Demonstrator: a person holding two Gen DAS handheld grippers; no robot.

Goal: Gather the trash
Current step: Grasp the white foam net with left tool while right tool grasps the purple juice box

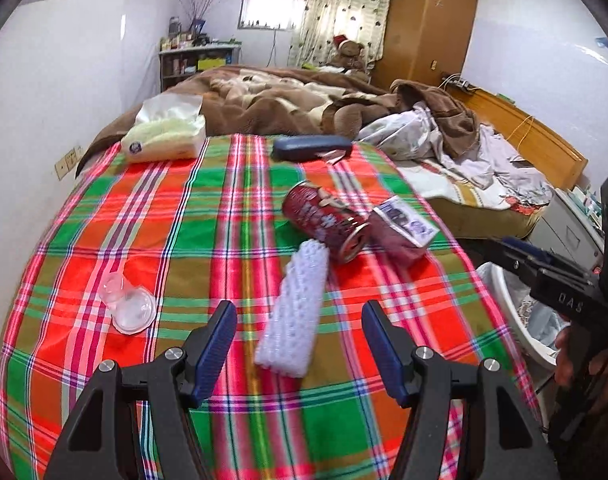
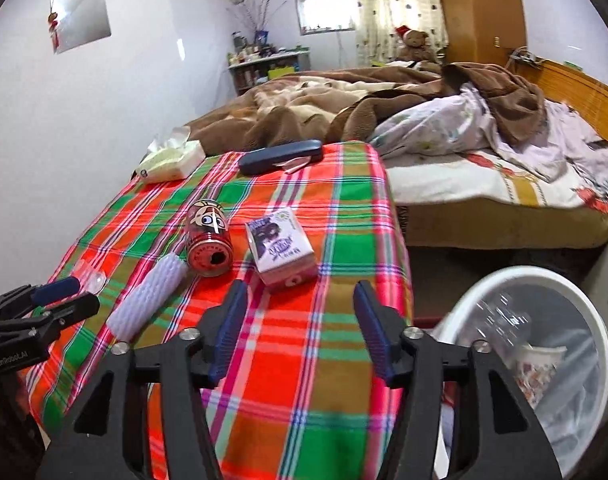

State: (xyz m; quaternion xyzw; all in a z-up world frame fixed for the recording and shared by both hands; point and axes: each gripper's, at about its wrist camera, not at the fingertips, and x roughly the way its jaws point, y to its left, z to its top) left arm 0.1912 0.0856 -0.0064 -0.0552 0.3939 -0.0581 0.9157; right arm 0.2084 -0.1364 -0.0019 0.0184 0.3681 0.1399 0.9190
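Currently both grippers stand open and empty: left gripper [image 1: 297, 330] above the white foam sleeve [image 1: 293, 312], right gripper [image 2: 299, 320] near the carton [image 2: 279, 250]; red can [image 2: 207, 238] lies between them on the plaid cloth [image 2: 287, 360], white bin [image 2: 544, 344] beside it

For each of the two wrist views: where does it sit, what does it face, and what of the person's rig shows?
Left wrist: above the plaid tablecloth, facing the white foam net sleeve between the open left gripper; the right gripper shows at its right.
Right wrist: at the table's corner, open right gripper over bare cloth, white bin alongside; left gripper at left.
Shared: red drink can, purple carton.
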